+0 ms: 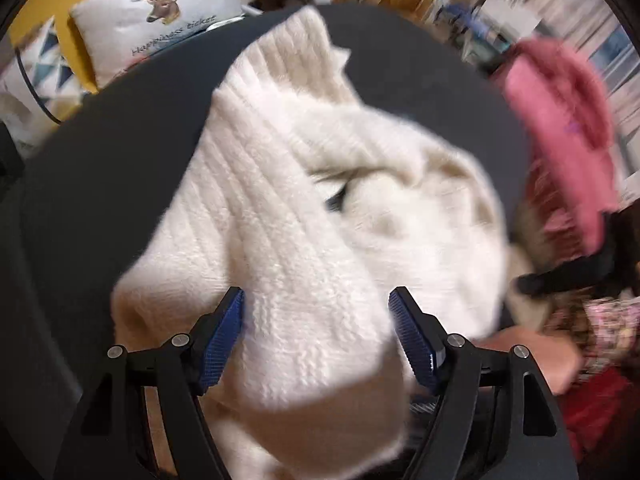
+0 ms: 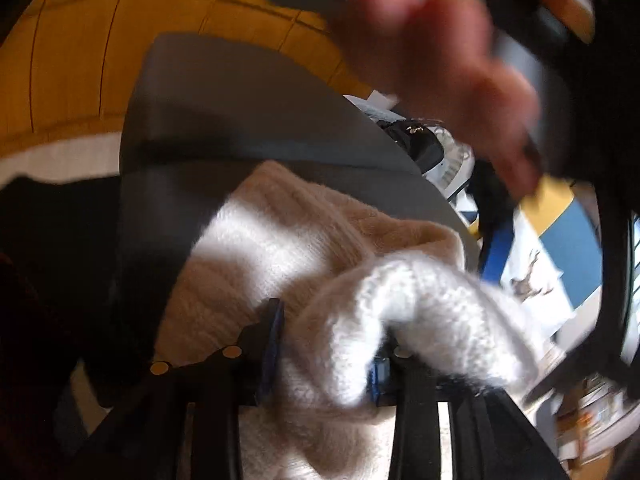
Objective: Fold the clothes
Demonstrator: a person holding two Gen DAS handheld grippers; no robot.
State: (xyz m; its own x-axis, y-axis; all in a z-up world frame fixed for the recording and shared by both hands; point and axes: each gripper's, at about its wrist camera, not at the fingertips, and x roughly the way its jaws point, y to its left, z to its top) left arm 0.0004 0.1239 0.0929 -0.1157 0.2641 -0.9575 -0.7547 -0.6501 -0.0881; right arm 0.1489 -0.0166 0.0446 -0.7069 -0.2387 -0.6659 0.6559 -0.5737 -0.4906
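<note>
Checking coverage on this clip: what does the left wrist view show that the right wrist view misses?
Only the left wrist view: the left hand-held gripper with jaws wide over the knit, a pink garment at the right, and the words on the deer cushion.

Only the right wrist view: the right hand-held gripper with knit bunched between its pads, a blurred hand, and a yellow quilted surface.

Both: the white knit sweater on the dark round table.
</note>
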